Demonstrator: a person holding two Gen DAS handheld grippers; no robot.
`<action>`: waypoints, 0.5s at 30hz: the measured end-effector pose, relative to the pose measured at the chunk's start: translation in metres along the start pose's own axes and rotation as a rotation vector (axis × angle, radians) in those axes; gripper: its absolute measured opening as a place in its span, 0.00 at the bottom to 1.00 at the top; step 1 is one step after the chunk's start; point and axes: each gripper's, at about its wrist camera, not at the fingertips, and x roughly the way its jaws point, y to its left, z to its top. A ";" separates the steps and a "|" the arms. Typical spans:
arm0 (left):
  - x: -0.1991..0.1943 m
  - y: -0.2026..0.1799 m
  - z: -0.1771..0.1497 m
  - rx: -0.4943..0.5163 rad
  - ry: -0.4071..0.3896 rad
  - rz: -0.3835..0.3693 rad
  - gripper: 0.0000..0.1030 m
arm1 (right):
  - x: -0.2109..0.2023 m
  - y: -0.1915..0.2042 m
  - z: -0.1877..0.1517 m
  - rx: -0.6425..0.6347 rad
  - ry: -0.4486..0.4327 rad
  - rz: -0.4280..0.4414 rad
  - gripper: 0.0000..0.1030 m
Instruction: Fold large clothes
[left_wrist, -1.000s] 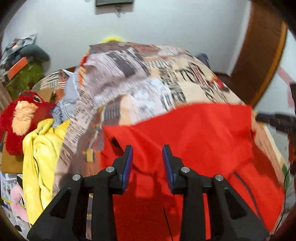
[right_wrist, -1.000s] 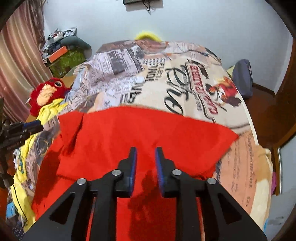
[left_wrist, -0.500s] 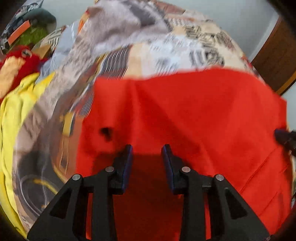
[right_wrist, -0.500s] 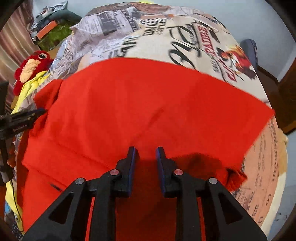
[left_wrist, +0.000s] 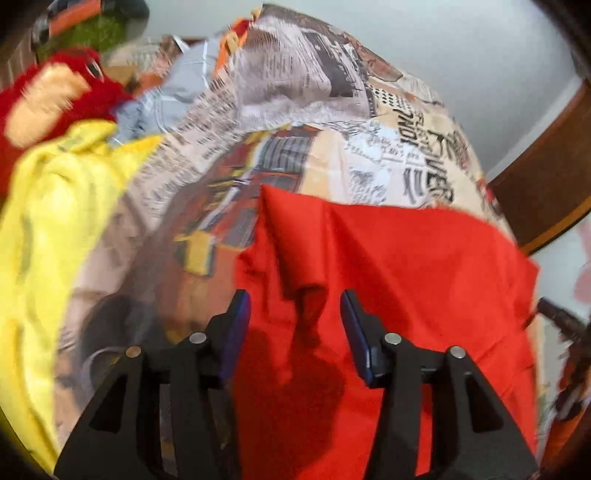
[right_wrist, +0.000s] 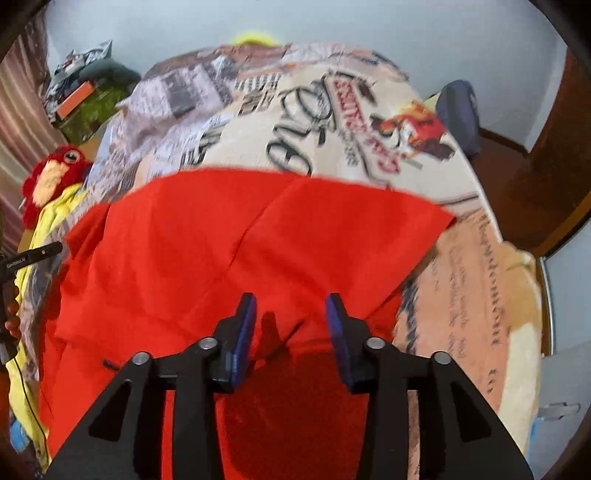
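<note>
A large red garment (left_wrist: 406, 280) lies spread on the bed, folded over on itself; it also shows in the right wrist view (right_wrist: 229, 251). My left gripper (left_wrist: 294, 306) is open above the garment's left part, with a raised fold of red cloth between its jaws, not pinched. My right gripper (right_wrist: 291, 308) is open over the garment's near right part, nothing held. The left gripper's tip (right_wrist: 33, 254) shows at the left edge of the right wrist view.
The bed wears a newspaper-print cover (right_wrist: 295, 110). A yellow cloth (left_wrist: 48, 229) and a red plush toy (left_wrist: 48, 99) lie at the bed's left side. A dark bag (right_wrist: 458, 110) sits on the floor at the right. A wooden door (left_wrist: 546, 177) stands right.
Both grippers have opened wider and let go of the red garment, which dropped onto the bed folded over. Both views have tilted back up.
</note>
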 end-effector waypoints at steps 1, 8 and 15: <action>0.006 0.003 0.004 -0.033 0.018 -0.040 0.48 | 0.000 -0.002 0.003 0.004 -0.010 -0.004 0.41; 0.054 0.006 0.021 -0.142 0.055 -0.061 0.24 | 0.027 0.002 0.018 -0.019 0.005 -0.042 0.48; 0.023 0.019 0.036 -0.081 -0.142 0.168 0.05 | 0.059 -0.014 0.007 -0.043 0.046 -0.125 0.58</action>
